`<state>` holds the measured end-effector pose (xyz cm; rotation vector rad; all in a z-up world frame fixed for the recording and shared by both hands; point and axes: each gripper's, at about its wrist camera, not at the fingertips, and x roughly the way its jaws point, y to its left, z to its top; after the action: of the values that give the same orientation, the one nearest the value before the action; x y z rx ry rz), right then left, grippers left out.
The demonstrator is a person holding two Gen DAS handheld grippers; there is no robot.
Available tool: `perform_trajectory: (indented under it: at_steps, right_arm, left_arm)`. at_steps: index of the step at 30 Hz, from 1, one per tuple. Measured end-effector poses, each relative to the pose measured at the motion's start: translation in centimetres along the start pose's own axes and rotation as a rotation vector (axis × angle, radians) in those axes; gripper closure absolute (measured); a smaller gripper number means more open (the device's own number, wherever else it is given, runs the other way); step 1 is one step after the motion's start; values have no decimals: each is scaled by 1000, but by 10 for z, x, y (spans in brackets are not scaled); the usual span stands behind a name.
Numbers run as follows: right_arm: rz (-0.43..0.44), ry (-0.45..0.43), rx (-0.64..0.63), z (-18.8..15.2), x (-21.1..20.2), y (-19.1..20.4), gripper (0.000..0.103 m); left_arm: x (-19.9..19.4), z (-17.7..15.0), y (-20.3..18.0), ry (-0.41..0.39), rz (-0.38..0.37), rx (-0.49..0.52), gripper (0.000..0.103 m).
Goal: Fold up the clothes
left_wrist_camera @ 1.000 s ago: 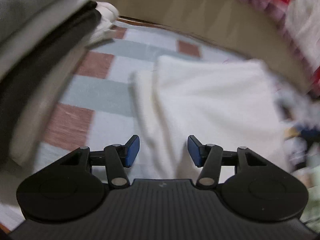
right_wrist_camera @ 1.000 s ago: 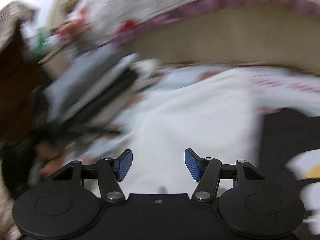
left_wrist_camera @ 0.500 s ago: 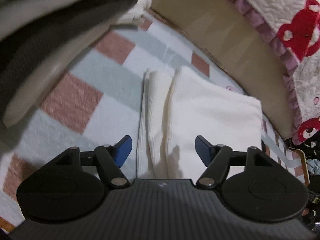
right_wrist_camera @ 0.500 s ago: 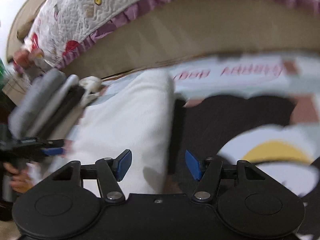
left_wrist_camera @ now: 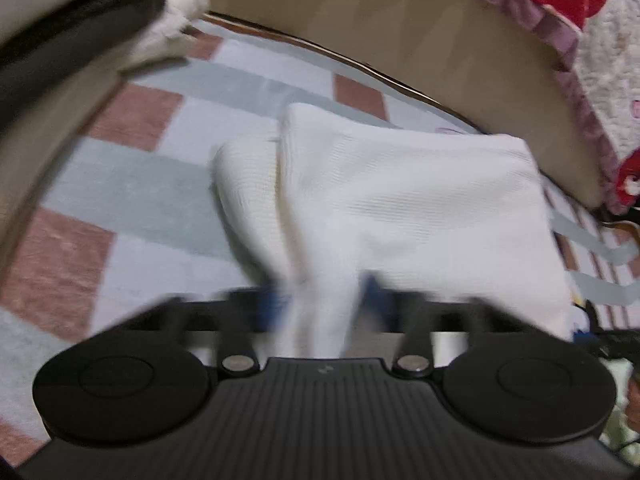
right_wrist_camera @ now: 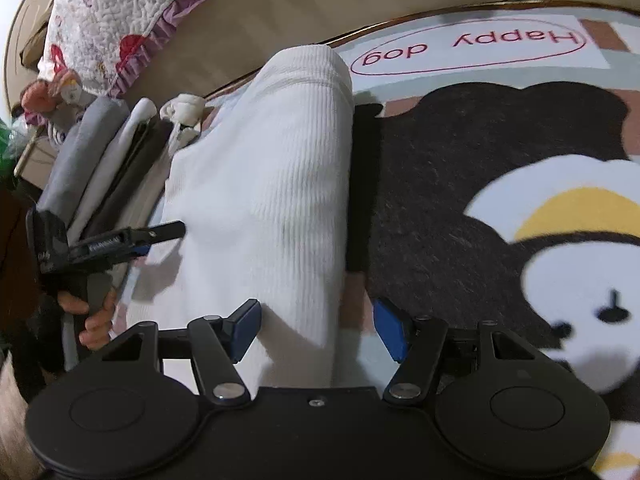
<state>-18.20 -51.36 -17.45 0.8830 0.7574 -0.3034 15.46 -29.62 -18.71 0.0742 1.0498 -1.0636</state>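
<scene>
change: left hand-held gripper (left_wrist_camera: 324,300) has just been closing; half a second ago its blue pads stood wide on both sides of the near edge of the white garment (left_wrist_camera: 400,208), now they are close together with a pinch of this cloth between them.
left hand-held gripper: blurred, pads seem to press on the bunched fold of the cloth at its near edge.
right hand-held gripper (right_wrist_camera: 316,330): jaws apart, the near end of the garment's long fold lies between them, pads not touching it.
white garment: ribbed, folded, flat on the rug (right_wrist_camera: 460,184) with a checked pattern and a bear picture.
stack of folded clothes (right_wrist_camera: 100,160): grey, white and dark, just beside the garment.
bed quilt (right_wrist_camera: 120,20): behind, with purple frill.
</scene>
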Motion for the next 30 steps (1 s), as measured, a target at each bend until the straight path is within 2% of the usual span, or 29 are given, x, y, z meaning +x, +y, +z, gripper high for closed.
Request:
perform_trajectory:
  at_steps: [1,4,7,8,9,10,12,13,15,16,17,19,22,23,25,27,29,30]
  right_arm:
    - [5,-13,8,3,4,-1,31]
    - [-7,-72,23,15,23,-3,20]
    - [-22,-99,-29,27,40,8,21]
    - [-30,-103,-56,30,45,14,24]
    - [-42,-104,-102,30,49,21,31]
    - [-55,-105,-151,30,52,28,43]
    - [-106,-118,-312,25,50,46,59]
    - [-148,-135,-382,22,46,57,62]
    - [-226,-173,-487,13,40,81,65]
    - [-278,-197,-559,7,39,96,65]
    - [-325,-215,-623,1,40,109,65]
    - [-375,-226,-692,-5,43,123,65]
    - [-316,-232,-617,2,35,113,62]
    - [-294,-227,-578,6,31,106,61]
    - [-251,-203,-474,13,24,87,58]
    - [-199,-177,-358,17,20,67,54]
    - [-124,-146,-232,24,20,47,52]
    - [-83,-132,-167,29,21,37,48]
  left_arm:
    - [-1,0,-1,-4,-2,17,82]
    - [-10,-5,-35,-66,87,239,83]
    - [-12,-10,-51,-77,103,293,83]
    - [-9,-8,-47,-67,103,258,82]
    - [-7,-6,-42,-56,103,224,82]
    - [-5,-5,-37,-47,102,189,80]
    - [-3,-5,-28,-34,97,137,76]
    - [-2,-6,-29,-35,122,162,71]
    - [2,-14,-49,-47,237,335,66]
    - [3,-19,-57,-58,270,403,66]
    - [3,-21,-58,-59,275,408,66]
    - [5,-17,-50,-47,246,330,65]
    - [3,-4,-17,-25,125,119,54]
    - [3,-2,-10,-24,83,88,51]
    - [6,0,-5,-14,12,69,37]
    - [9,2,-1,-3,-54,56,37]
    - [13,0,-4,2,-84,58,41]
    - [14,-1,-6,2,-94,56,54]
